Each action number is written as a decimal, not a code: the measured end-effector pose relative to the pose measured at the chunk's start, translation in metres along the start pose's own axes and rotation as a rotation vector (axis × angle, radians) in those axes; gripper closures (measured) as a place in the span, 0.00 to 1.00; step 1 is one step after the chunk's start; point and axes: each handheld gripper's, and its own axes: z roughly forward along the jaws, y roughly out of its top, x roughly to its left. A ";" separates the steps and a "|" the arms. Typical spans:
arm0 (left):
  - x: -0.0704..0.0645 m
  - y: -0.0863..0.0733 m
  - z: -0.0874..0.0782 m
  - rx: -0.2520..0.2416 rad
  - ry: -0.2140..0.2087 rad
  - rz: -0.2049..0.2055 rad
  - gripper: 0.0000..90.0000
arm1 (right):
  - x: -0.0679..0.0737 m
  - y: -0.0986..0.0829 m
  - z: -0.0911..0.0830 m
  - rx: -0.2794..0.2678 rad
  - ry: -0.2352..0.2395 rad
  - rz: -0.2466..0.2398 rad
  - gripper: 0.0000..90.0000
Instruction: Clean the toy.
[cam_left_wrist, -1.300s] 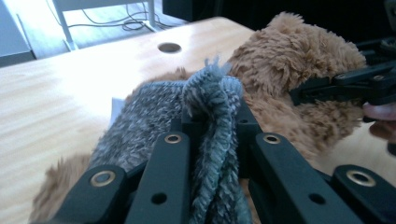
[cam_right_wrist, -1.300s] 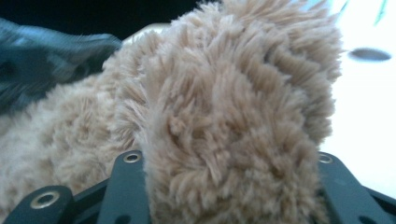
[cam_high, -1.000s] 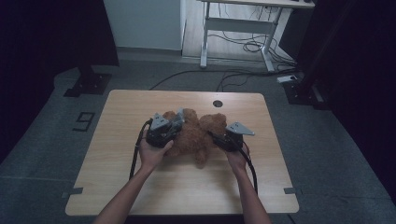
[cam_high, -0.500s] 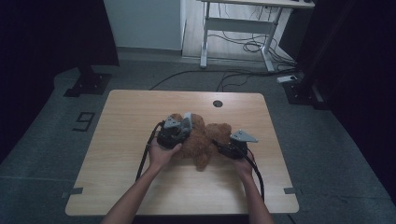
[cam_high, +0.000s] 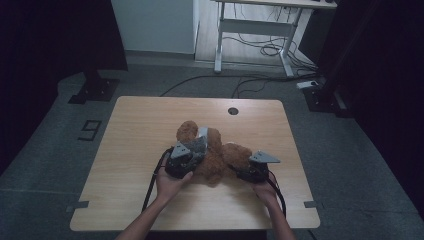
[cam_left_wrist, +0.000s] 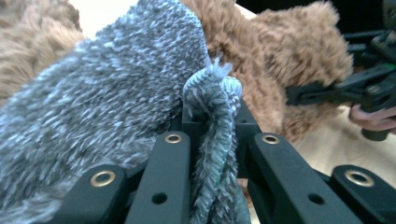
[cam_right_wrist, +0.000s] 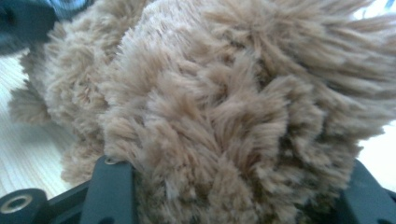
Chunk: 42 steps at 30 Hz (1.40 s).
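1. Brown plush makes up the teddy bear (cam_high: 215, 152), which lies near the middle of the wooden bench (cam_high: 130, 130), a little toward the near edge, with a grey knitted garment (cam_high: 201, 139) on its upper part.

2. The left gripper (cam_high: 192, 152) sits at the bear's left side. In the left gripper view its jaws are clenched on a bunched fold of the grey knit (cam_left_wrist: 212, 121), the fabric pinched into a ridge between them. That pinch gives a firm hold on the loose edge, which suits drawing the garment along or off the body.

3. The right gripper (cam_high: 245, 167) is at the bear's right, nearer side. In the right gripper view brown fur (cam_right_wrist: 243, 121) swells between the two jaws, so it seems to be grasping a limb or the lower body; which part exactly is hard to tell so close up. The jaws look closed into the pile rather than released.

4. The split makes sense: one hand anchors the soft toy so it will not slide on the smooth bench, while the other works the knit against that resistance.

5. In the left gripper view the right gripper (cam_left_wrist: 327, 91) is seen farther off, biting the fur at the bear's far flank.
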 end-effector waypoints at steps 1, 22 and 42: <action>-0.003 0.005 -0.002 0.000 -0.001 0.010 0.90 | 0.001 -0.002 -0.001 -0.006 0.000 0.004 0.50; 0.014 0.051 0.028 0.097 0.088 -0.009 0.89 | 0.006 -0.011 -0.008 -0.033 -0.011 -0.021 0.51; 0.018 0.071 -0.015 0.014 0.103 0.032 0.89 | 0.007 -0.013 -0.010 -0.039 -0.020 -0.024 0.51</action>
